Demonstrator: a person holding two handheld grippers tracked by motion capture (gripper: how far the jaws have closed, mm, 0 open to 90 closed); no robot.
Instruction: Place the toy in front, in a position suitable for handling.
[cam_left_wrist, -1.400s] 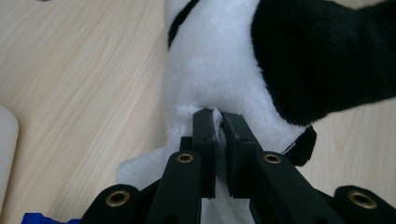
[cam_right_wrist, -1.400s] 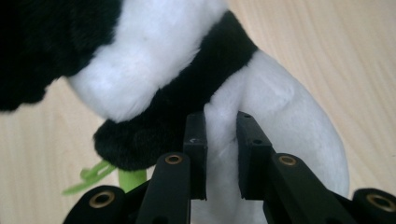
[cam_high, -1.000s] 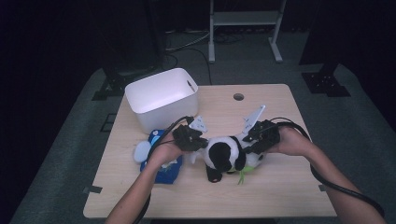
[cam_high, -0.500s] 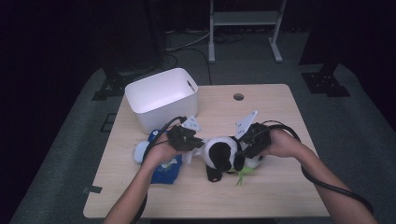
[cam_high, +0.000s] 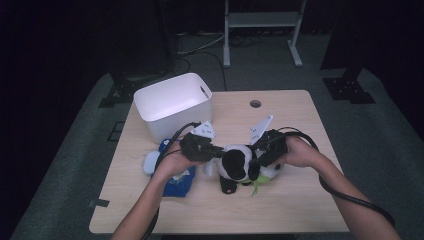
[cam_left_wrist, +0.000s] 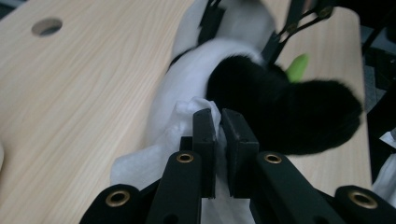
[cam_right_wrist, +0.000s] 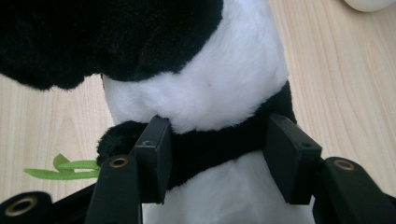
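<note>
A dark room with grey carpet surrounds a light wooden desk (cam_high: 300, 200), and a white metal stand rises at the 12 o'clock side of the floor beyond it.

A black-and-white plush panda (cam_high: 239, 165) lies on the desk just toward 6 o'clock from the desk's centre, with a green leaf-shaped ribbon (cam_high: 256, 187) sticking out at its 5 o'clock edge. The right hand-held gripper (cam_high: 260, 155) comes in from 3 o'clock and clamps the panda's body: in the right gripper view its two pads press into the black band of fur (cam_right_wrist: 219, 144) on either side, jaws about half apart. The left hand-held gripper (cam_high: 218, 150) comes in from 9 o'clock with its jaws nearly together, pinching a white wipe (cam_left_wrist: 187, 121) that lies against the panda's white fur, beside a black limb (cam_left_wrist: 289, 116).

Under the left forearm, at 8 o'clock from the panda, lie a blue packet (cam_high: 179, 184) and a pale rounded object (cam_high: 150, 162) that I cannot identify. A white plastic bin (cam_high: 172, 105) stands near the desk's 10 o'clock corner, and a round cable hole (cam_high: 255, 104) sits at the 12 o'clock edge.
</note>
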